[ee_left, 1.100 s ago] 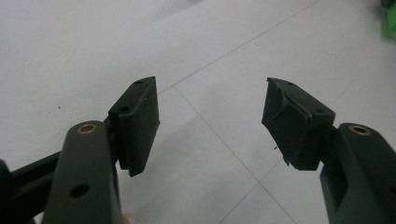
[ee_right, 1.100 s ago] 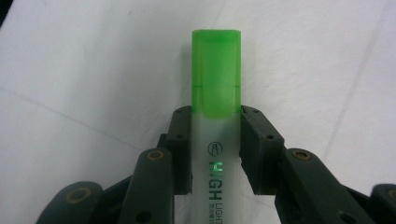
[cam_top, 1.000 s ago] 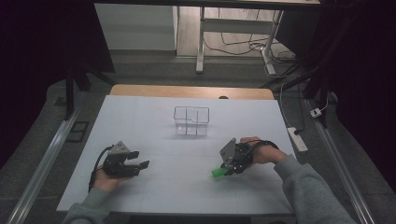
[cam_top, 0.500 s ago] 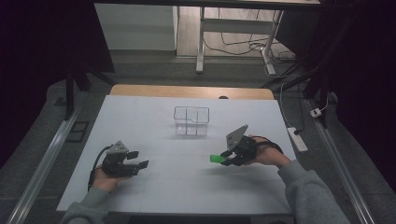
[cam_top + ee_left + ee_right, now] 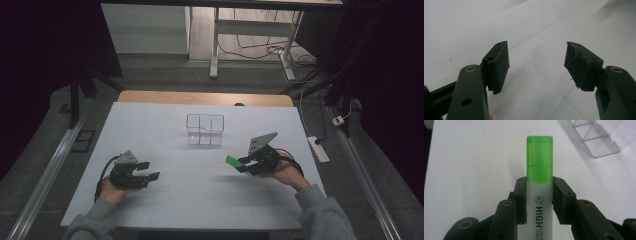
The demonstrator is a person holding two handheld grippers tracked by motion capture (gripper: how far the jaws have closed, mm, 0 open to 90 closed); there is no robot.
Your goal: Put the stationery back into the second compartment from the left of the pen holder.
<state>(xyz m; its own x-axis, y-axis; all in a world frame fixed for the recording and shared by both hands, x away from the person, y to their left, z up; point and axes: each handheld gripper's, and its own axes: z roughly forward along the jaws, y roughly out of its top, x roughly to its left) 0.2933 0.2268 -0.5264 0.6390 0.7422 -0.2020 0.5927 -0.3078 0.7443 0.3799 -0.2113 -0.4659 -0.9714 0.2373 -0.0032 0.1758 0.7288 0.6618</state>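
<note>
One green highlighter [image 5: 540, 192]. One clear divided organizer [image 5: 205, 130], four compartments. Two grippers: left gripper [image 5: 148, 170], right gripper [image 5: 242, 165]. One tabletop [image 5: 200, 200].

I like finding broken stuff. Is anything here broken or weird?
Yes: the pad on one jaw of the left gripper looks torn and peeling at its edge, while the other pad lies flat. The highlighter and clear box look fine.
</note>
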